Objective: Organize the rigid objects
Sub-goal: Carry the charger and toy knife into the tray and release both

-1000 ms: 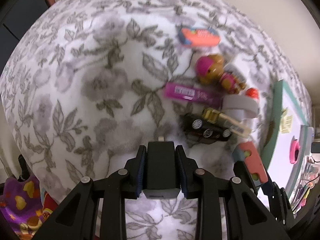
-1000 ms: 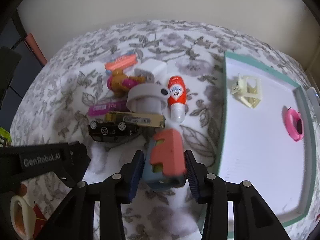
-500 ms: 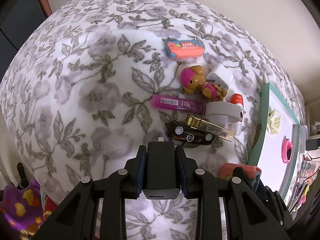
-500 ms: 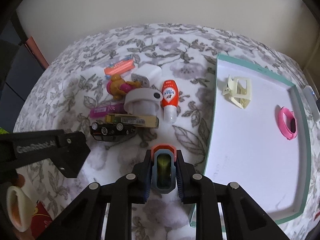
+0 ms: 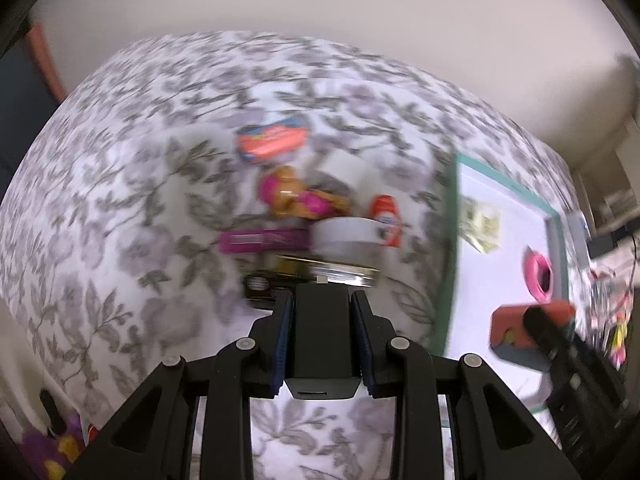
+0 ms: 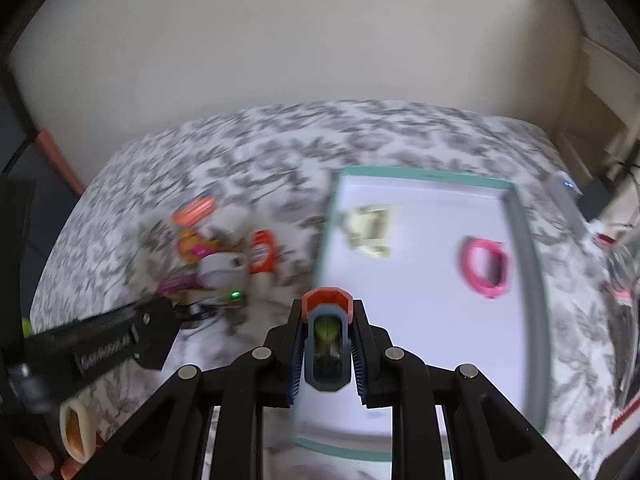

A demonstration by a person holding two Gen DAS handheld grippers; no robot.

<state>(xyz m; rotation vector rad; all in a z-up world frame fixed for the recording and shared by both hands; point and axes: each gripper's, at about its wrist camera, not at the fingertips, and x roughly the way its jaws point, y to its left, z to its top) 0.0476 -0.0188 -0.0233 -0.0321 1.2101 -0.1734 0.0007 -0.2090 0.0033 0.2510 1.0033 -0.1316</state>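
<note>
A: Both hands angled steeply down over the floral bedspread point(image 5: 120, 208). Left gripper point(image 5: 322, 340) is clamped tight on a black box point(image 5: 322, 332).

B: Right gripper point(image 6: 327, 350) is pinched on that orange-and-blue toy point(image 6: 327, 320), up over the near edge of the teal-rimmed tray point(image 6: 528, 280).

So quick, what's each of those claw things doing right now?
Left gripper: shut on a black block.
Right gripper: shut on an orange and blue toy.
</note>
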